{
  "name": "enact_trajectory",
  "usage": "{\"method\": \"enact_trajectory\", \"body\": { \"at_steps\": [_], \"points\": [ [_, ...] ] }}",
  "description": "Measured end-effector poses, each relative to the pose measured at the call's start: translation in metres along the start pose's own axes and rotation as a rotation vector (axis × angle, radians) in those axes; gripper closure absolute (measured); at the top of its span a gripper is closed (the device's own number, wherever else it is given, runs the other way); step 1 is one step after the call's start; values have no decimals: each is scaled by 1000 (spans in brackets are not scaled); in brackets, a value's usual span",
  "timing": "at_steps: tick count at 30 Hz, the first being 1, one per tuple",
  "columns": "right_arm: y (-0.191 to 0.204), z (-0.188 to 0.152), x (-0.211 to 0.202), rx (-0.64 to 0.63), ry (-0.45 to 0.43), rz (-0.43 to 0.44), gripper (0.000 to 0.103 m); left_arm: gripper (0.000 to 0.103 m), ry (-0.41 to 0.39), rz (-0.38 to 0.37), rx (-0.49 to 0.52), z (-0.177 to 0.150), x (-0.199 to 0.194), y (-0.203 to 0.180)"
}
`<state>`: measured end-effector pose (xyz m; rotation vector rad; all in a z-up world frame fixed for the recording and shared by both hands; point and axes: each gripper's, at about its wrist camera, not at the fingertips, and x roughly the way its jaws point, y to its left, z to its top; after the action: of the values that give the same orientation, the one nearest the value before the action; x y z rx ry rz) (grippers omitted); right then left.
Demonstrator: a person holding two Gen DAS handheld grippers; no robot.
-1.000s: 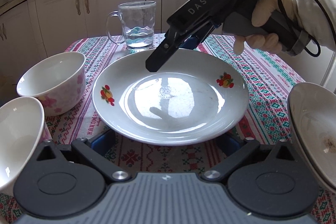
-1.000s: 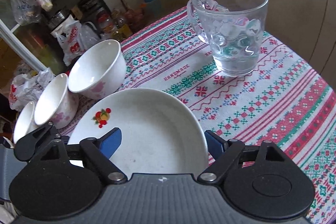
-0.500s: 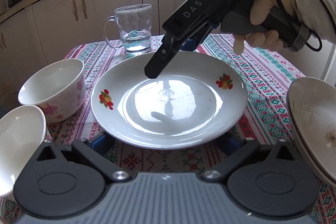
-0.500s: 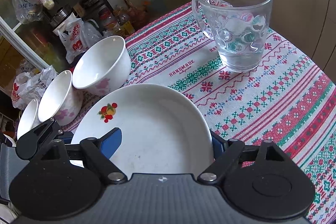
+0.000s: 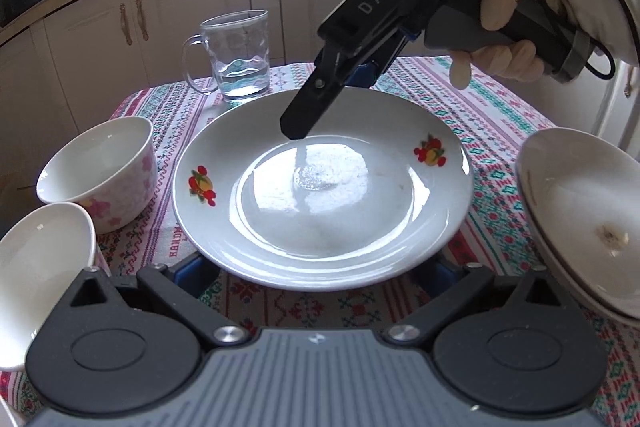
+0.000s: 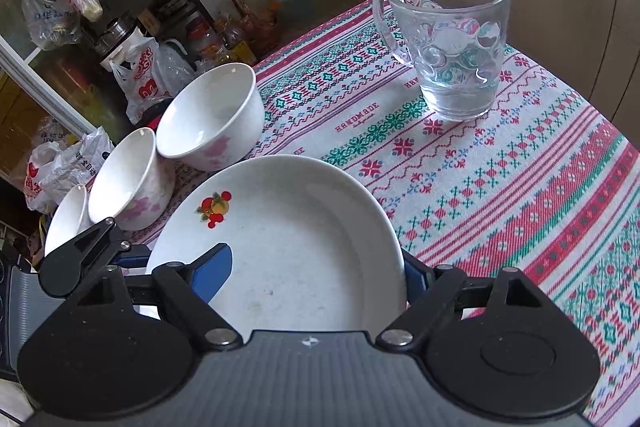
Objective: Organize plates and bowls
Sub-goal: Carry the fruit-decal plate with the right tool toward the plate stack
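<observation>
A white plate with fruit decals (image 5: 320,187) is lifted above the patterned tablecloth. My right gripper (image 5: 320,107) is shut on its far rim, one finger on top and one below; in the right wrist view the plate (image 6: 288,251) sits between its blue pads (image 6: 212,275). My left gripper (image 5: 320,271) has its fingers under the plate's near rim, spread wide. Two white bowls with pink flowers (image 5: 104,171) (image 5: 36,267) stand at the left, also in the right wrist view (image 6: 212,115) (image 6: 128,179).
A glass mug with a little water (image 5: 240,59) (image 6: 452,43) stands at the far side of the table. Another white dish (image 5: 584,227) is at the right edge. Kitchen cabinets (image 5: 120,27) stand behind the table; shelves with bags (image 6: 80,27) are beside it.
The plate has risen and tilted slightly with my right gripper on its rim. Both views have drawn back a little from the mug and bowls.
</observation>
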<state>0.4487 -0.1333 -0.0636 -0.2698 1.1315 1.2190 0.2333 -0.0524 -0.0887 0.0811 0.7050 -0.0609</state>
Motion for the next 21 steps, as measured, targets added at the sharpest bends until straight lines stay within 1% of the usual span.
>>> {"method": "enact_trajectory", "body": {
  "at_steps": [6,10,21],
  "points": [
    [8,-16,-11,44,-12,19,14,2,3,-32,34,-3,-18,-4],
    [19,-28,-18,63,-20,8,14,2,2,-60,62,-4,-32,-4],
    [46,-49,-43,81,-50,-6,13,2,-15,-88,116,-6,-61,-11]
  ]
}}
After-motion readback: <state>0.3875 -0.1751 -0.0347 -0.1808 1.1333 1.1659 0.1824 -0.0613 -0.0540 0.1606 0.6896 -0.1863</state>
